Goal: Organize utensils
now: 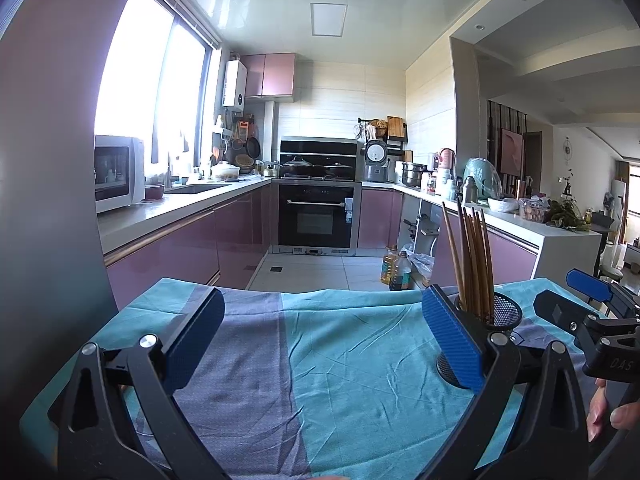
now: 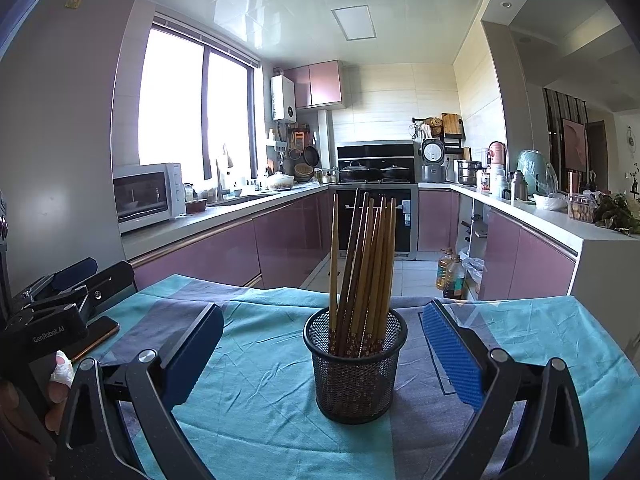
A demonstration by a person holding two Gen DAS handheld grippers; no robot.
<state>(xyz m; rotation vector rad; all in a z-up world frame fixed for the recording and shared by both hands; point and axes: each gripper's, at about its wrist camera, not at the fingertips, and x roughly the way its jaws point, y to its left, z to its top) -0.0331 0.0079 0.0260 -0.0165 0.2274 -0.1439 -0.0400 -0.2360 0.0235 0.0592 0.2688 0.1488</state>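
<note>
A bundle of wooden chopsticks [image 2: 362, 272] stands in a black mesh holder [image 2: 354, 364] on a tabletop draped with a teal-and-grey cloth [image 2: 256, 392], directly ahead of the right hand-held gripper [image 2: 320, 356] and centred between its blue-padded fingers [image 2: 450, 354], which are spread wide and hold nothing. The left hand-held gripper [image 1: 320, 340] is likewise wide open and empty, facing bare cloth; the holder sits just beyond its right finger, partly hidden behind the pad.

The chopsticks lean loosely against one another and fan slightly at the top, with their patterned ends down in the cup. They look light, stiff and smooth, so a single stick would probably slide or pivot between the pads; gripping several together around the middle of the shafts, above the rim, seems the surer hold. The mesh holder appears light and rigid, and with the tall sticks inside it is likely top-heavy, so a sideways nudge could tip it on the wrinkled cloth. If the cup itself is to be moved, its wall below the rim offers the pads a textured, non-slip surface. A phone [image 2: 96, 336] lies on the cloth to the left of the right hand-held gripper.
</note>
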